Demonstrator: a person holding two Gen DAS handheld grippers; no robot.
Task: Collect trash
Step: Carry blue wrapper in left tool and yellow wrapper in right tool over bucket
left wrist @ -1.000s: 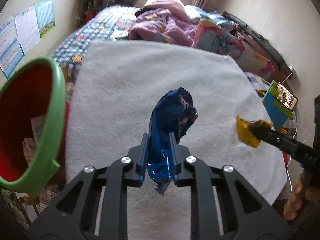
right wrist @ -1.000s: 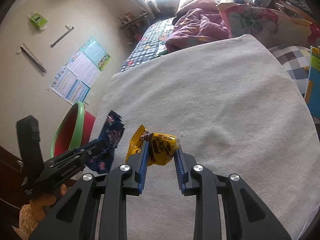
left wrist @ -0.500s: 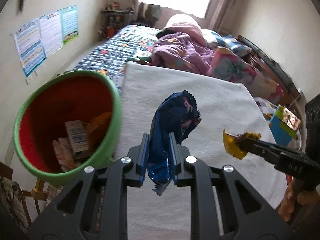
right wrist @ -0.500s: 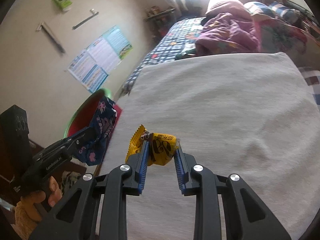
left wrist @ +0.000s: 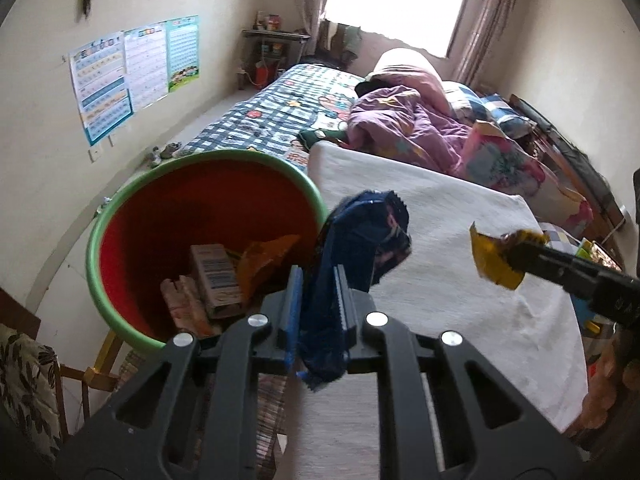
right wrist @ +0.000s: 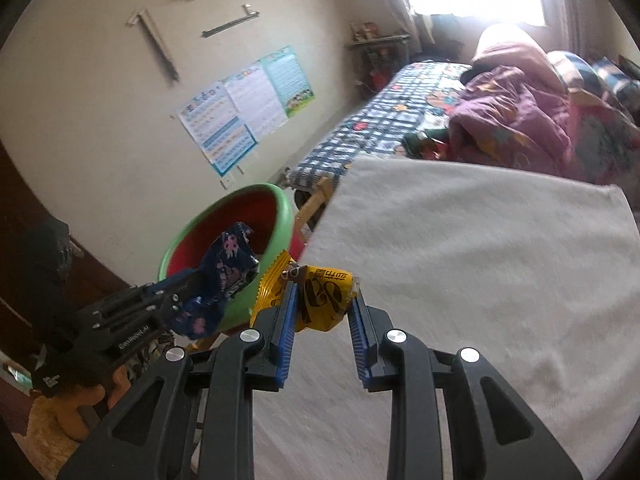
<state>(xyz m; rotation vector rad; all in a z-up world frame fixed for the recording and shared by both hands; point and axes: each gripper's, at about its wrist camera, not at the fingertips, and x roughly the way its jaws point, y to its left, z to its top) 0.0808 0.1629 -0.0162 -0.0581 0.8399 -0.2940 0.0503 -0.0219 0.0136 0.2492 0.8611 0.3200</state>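
Left wrist view shows me the white towel-covered worktop (left wrist: 460,240), then the round red plastic bin with a green rim (left wrist: 120,216) beside its left edge, holding cartons and wrappers. My left claw (left wrist: 318,300) is clamped on a crumpled dark-blue foil wrapper (left wrist: 360,240) near the bin's rim. My right claw (right wrist: 322,308) pinches a yellow snack wrapper (right wrist: 320,296) above the worktop's edge.

A barcode shows on the carton (left wrist: 216,276) in the bin; other printing is too blurred.
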